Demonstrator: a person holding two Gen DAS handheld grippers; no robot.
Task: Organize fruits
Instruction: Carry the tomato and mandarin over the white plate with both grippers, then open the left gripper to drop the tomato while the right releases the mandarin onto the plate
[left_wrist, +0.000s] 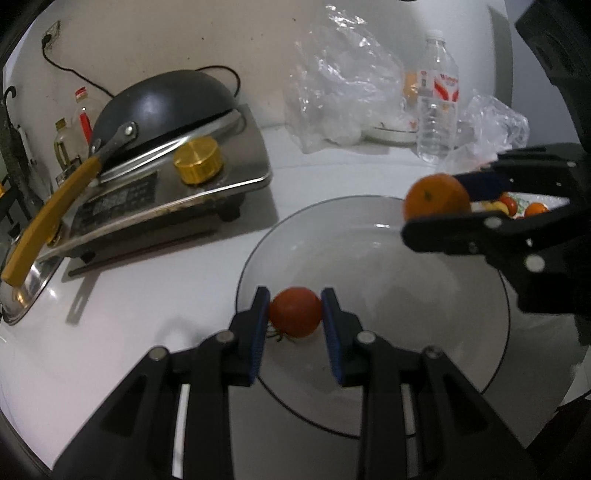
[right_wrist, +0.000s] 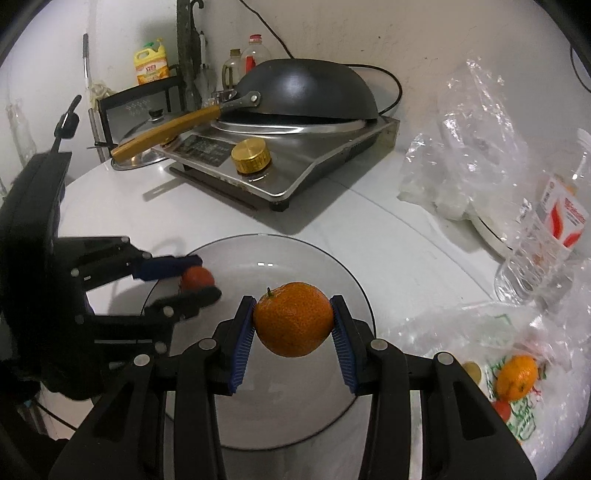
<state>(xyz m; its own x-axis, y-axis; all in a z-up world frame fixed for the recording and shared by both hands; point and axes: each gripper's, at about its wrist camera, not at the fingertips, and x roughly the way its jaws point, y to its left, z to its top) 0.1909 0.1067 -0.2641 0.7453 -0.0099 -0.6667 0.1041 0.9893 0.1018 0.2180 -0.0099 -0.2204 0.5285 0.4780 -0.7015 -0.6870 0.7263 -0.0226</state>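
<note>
Left wrist view: left gripper (left_wrist: 295, 314) clamped on a small tomato (left_wrist: 294, 312), blue pads tight on both sides so no slipping. Held low over the near rim of the plate (left_wrist: 369, 417), likely for a soft drop there. Right gripper (left_wrist: 437, 201) coming in from the side with an orange (left_wrist: 436, 197), over the far rim. Plate bare, ready for fruit.

Right wrist view: right gripper (right_wrist: 293, 321) squeezing the orange (right_wrist: 293, 319), stem up, above the plate (right_wrist: 343, 417) middle. Left gripper (right_wrist: 197, 277) off to one side with the tomato (right_wrist: 195, 277), kept apart, probably to avoid a bump. More fruit waiting in the bag (right_wrist: 517, 380) on the counter (right_wrist: 406, 243).
</note>
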